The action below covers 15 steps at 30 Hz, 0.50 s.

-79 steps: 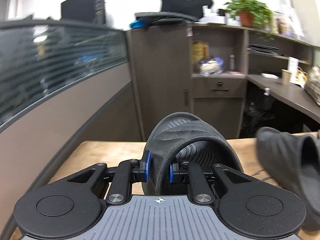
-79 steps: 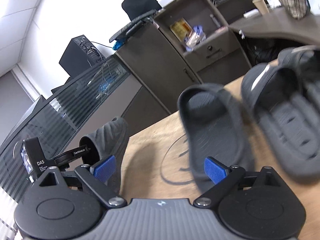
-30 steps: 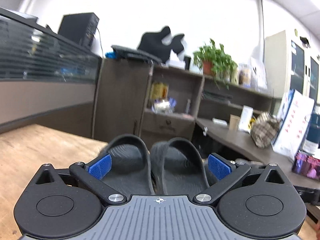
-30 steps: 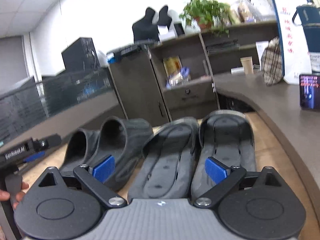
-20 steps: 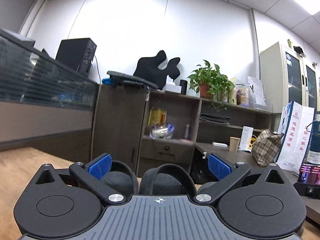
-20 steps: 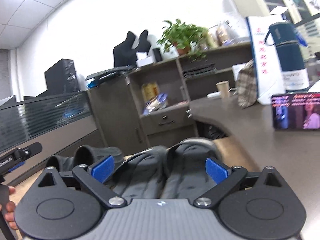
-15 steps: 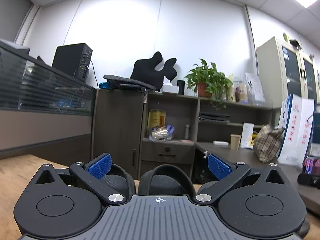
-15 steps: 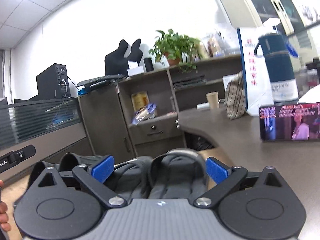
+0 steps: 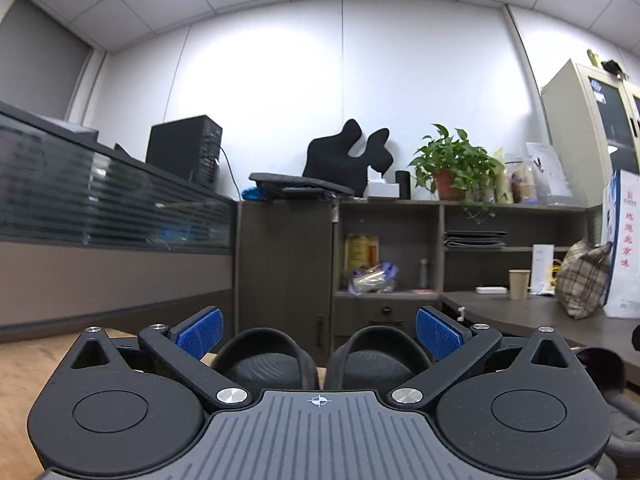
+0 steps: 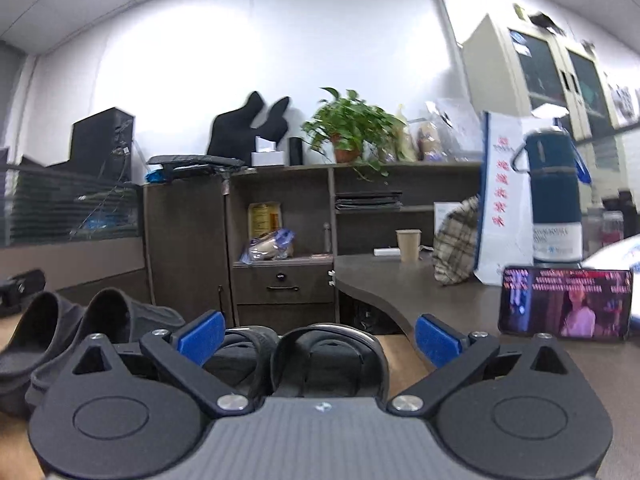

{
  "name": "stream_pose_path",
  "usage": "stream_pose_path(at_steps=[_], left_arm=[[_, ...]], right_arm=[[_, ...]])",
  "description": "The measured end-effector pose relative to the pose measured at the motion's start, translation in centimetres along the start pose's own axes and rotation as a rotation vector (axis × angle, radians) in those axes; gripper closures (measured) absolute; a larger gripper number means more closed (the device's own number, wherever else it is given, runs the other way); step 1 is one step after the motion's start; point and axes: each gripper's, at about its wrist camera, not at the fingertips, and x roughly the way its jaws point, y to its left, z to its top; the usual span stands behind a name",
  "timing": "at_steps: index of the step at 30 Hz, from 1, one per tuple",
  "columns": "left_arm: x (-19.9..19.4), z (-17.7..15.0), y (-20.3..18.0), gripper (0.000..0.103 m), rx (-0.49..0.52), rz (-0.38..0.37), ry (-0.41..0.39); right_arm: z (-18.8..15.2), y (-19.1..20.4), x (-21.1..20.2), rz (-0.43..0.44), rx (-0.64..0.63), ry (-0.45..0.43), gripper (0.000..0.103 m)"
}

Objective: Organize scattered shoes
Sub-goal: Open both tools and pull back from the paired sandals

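Note:
Four dark grey slippers stand in a row on the wooden table. In the left wrist view two ribbed slippers (image 9: 266, 364) (image 9: 374, 362) sit side by side straight ahead. My left gripper (image 9: 319, 330) is open and empty just behind them. In the right wrist view two flat slides (image 10: 240, 354) (image 10: 332, 354) lie side by side ahead, with the ribbed pair (image 10: 72, 332) at their left. My right gripper (image 10: 318, 334) is open and empty behind the slides.
A dark cabinet with shelves (image 10: 256, 240) stands beyond the table's far edge. A curved desk (image 10: 420, 292) at the right holds a paper cup (image 10: 408, 245), a plaid bag (image 10: 456, 248), a phone (image 10: 566, 308) and a blue flask (image 10: 554, 204). A glass partition (image 9: 100, 208) runs along the left.
The left gripper let go of the ribbed slipper and opened. Both grippers drew back and tilted level, so the slippers sank low in both views.

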Motion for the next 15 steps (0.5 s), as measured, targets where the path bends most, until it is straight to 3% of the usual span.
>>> stream_pose_path(at_steps=[8,12,15], left_arm=[[0.8,-0.1,0.1,0.000,-0.002,0.067,0.068],[-0.3,0.1,0.5,0.000,-0.014,0.032,0.040],[-1.4,0.2,1.8,0.000,-0.030,0.052,-0.001]], right_arm=[[0.2,0.0,0.3,-0.027,0.015,0.018,0.000],[0.2,-0.1,0.2,-0.031,0.020,0.018,0.000],[0.2,0.1,0.0,-0.025,0.010,0.009,0.000]])
